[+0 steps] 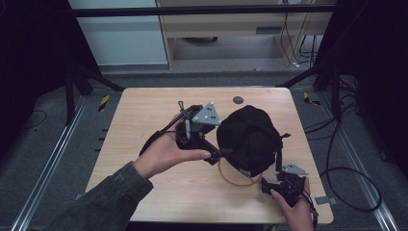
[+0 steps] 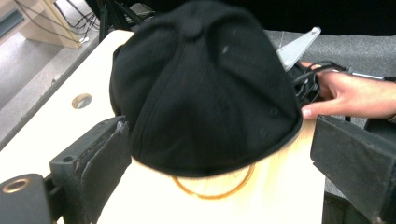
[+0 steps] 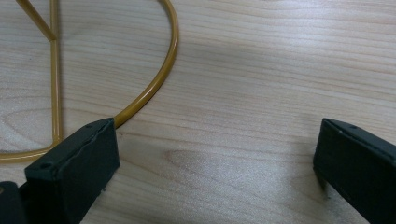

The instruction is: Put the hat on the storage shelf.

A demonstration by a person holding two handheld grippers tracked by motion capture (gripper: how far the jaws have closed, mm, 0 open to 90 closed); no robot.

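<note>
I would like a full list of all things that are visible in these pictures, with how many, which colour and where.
cap: one, black, on the table right of centre, sitting over the wire stand
wire stand: one, golden yellow, on the table, its round base showing under the cap's near edge
table: one, light wood, centre of the high view, with a round hole near its far edge
cables: several, black, on the floor to the right of the table
left gripper: one, black with a grey plate, held at the cap's left side, open
right gripper: one, black with a grey plate, near the table's front right corner, open
</note>
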